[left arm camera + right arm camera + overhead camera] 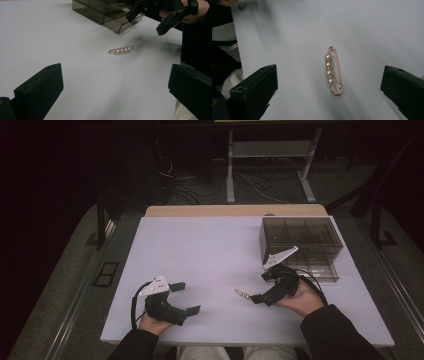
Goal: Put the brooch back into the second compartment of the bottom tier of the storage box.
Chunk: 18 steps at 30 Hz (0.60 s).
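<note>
Since the pearl brooch pin (332,71) lies flat on the white table (200,250), in front of the smoky drawer organiser (300,242) and just left of the right gripper (266,286), that gripper, jaws wide apart, should descend squarely and close across the pin's narrow width, while the left gripper (186,297), also spread and empty, waits farther left of the organiser.

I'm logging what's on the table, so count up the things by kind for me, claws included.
Pearl brooch pin: 1
Smoky clear drawer box: 1
Claws, left claw and right claw: 2
Total: 4
</note>
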Available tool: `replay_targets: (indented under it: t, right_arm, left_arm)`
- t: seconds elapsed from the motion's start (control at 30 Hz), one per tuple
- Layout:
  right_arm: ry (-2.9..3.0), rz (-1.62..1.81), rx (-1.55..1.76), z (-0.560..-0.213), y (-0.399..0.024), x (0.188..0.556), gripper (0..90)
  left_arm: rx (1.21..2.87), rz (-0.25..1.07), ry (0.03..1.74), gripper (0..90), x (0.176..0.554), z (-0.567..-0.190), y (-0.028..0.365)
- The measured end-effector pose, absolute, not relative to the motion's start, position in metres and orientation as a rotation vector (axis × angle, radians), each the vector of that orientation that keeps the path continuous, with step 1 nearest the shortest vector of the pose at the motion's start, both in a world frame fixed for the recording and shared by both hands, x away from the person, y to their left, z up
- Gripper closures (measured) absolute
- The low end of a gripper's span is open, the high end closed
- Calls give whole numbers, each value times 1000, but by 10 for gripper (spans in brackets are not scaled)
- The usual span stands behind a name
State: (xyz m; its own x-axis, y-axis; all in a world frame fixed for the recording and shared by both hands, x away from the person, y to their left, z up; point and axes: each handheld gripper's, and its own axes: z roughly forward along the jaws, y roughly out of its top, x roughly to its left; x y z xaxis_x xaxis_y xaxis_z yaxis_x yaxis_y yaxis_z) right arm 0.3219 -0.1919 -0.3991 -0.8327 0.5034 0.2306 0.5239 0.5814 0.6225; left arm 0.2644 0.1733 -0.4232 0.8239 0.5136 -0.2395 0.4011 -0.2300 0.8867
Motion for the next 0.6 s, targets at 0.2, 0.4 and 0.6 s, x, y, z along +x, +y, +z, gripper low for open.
replay_targets:
  t: [0.2,0.4,0.6]
  right_arm:
    - [-2767,-1088,-873,-403,-183,322,7]
    - [-2784,-1052,-844,-407,-174,322,7]
    - [-2795,-1027,-821,-411,-166,322,7]
  left_arm:
    - [1855,122,691,0,264,-423,173]
    - [1856,121,691,0,264,-423,173]
    - [1862,117,688,0,265,-423,173]
